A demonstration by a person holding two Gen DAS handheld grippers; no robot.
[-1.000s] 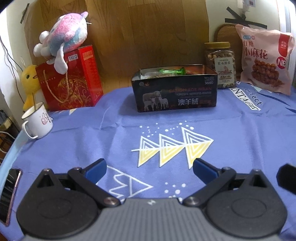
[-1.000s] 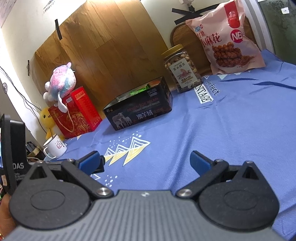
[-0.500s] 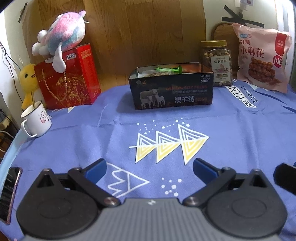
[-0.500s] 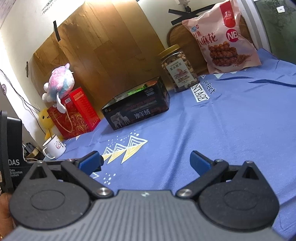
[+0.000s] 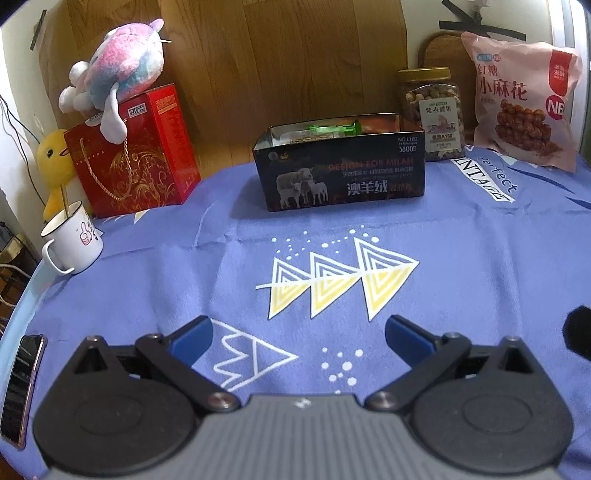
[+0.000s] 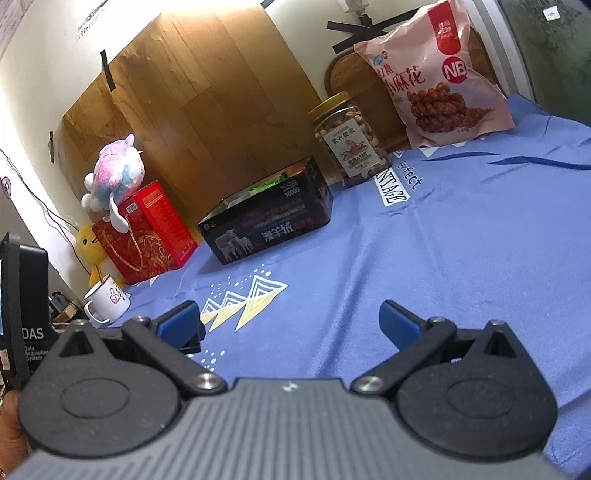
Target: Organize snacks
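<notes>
At the far left edge a phone (image 5: pixel 20 384) lies flat near the rim of the worktop (image 5: pixel 461 266), out of the working lane, and a white mug (image 5: pixel 72 242) holding a stick stands beside a yellow duck toy (image 5: pixel 55 158). Next comes a red gift box (image 5: pixel 136 155) with a pink-and-blue plush (image 5: pixel 118 77) perched on top, both pushed back against the wooden panel (image 5: pixel 277 62), probably to keep the middle free. In the centre sits the dark open box (image 5: pixel 340 170) with small wrapped snacks (image 5: pixel 328 131) already inside; it looks like the collecting bin. To its right a nut jar (image 5: pixel 432 114) stands upright, just beside the box, and a pink snack bag (image 5: pixel 524 99) leans on the wall, both apparently not yet sorted. The left claw (image 5: pixel 298 338) hangs low over the cloth, spread wide and empty; the right claw (image 6: pixel 290 319) is likewise spread and carrying nothing, angled toward the box and jar. A blue-violet cloth with yellow triangles and some wrinkles covers the worktop; behind it are a pale wall and strips of black tape (image 6: pixel 345 35).
</notes>
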